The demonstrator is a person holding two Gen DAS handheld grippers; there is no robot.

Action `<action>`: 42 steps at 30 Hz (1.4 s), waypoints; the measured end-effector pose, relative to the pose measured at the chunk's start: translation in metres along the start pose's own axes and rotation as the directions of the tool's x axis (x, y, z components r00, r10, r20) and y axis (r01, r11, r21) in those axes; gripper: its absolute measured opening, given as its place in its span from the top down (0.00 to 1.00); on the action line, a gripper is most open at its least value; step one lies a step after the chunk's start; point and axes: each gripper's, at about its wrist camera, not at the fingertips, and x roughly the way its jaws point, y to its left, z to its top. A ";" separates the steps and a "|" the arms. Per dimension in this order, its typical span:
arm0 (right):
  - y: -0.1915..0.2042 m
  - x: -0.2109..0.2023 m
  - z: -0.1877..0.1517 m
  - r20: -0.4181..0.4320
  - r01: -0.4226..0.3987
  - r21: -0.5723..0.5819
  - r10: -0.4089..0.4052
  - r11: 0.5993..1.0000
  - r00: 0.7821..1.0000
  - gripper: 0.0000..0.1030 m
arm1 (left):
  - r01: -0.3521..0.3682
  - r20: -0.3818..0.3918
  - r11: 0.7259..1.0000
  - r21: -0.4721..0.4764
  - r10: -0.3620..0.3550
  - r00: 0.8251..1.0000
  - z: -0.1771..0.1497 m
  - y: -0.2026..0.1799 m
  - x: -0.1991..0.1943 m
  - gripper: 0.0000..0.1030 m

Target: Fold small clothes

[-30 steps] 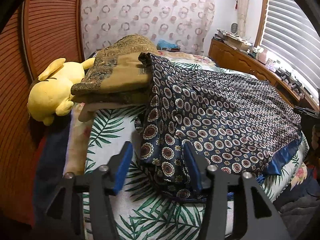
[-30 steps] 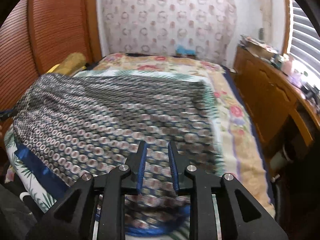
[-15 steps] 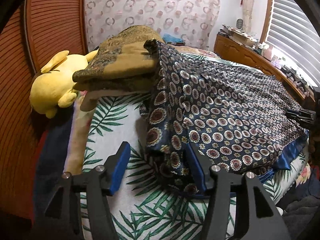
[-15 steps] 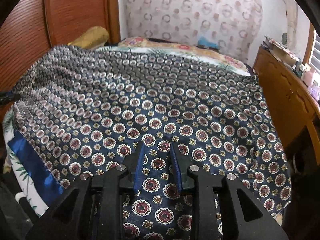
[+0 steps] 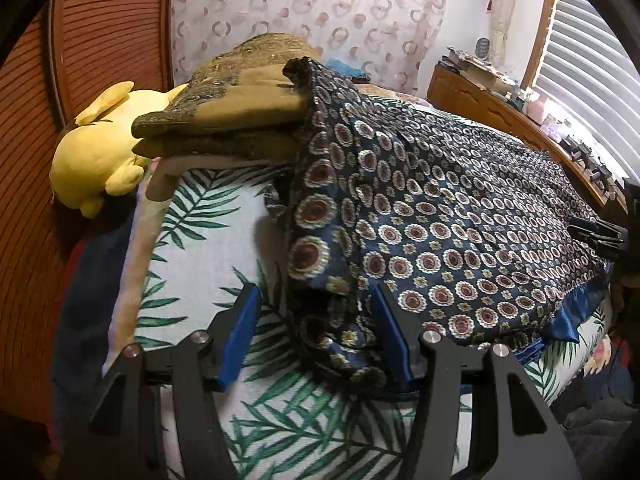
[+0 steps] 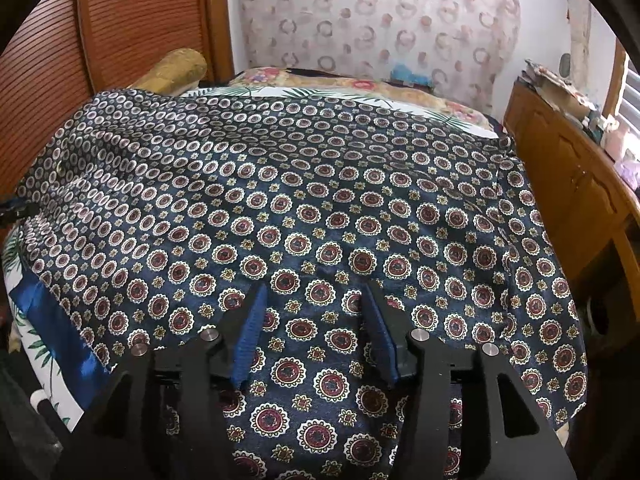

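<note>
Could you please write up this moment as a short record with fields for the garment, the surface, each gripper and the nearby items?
garment: navy patterned cloth, spread over the bed, one edge bunched
surface: palm-leaf sheet
left gripper: jaws open, astride the bunched edge
right gripper: jaws open, over the cloth
nearby: yellow plush toy, folded brown textile, wooden sideboard

No readable text, label, brand, number or sign appeared in either wrist view. The items on the wooden dresser were too small and blurred to show any lettering.
</note>
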 end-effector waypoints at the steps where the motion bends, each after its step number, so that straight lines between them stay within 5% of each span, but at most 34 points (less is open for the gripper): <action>1: 0.000 0.000 0.000 0.000 0.000 0.001 0.000 1.000 1.000 0.51 | -0.004 0.003 1.000 -0.001 0.004 1.000 0.000 -0.001 0.000 0.45; 4: 0.000 -0.001 0.000 0.000 0.002 0.000 -0.002 1.000 1.000 0.51 | 0.003 0.015 1.000 -0.013 -0.002 1.000 0.000 0.000 0.000 0.45; 15: -0.002 0.000 -0.001 -0.001 0.006 0.009 -0.006 1.000 1.000 0.47 | 0.057 0.037 0.998 -0.016 -0.056 0.998 -0.002 -0.007 -0.002 0.96; 20: -0.002 -0.001 -0.001 -0.001 0.001 0.011 -0.001 1.000 1.000 0.47 | 0.099 0.173 0.995 0.014 -0.100 0.980 0.015 -0.029 -0.035 0.97; 25: -0.002 -0.001 -0.002 0.000 -0.004 0.011 0.004 1.000 1.000 0.47 | 0.142 0.228 0.987 0.072 -0.155 0.961 0.039 -0.055 -0.051 0.98; 34: 0.005 0.000 -0.004 -0.018 0.006 -0.016 -0.006 1.000 1.000 0.25 | 0.209 0.251 0.966 0.150 -0.242 0.937 0.075 -0.100 -0.051 0.98; 42: 0.000 -0.004 -0.008 -0.038 0.026 0.003 -0.026 1.000 0.999 0.19 | 0.255 0.242 0.944 0.208 -0.302 0.922 0.097 -0.137 -0.044 0.98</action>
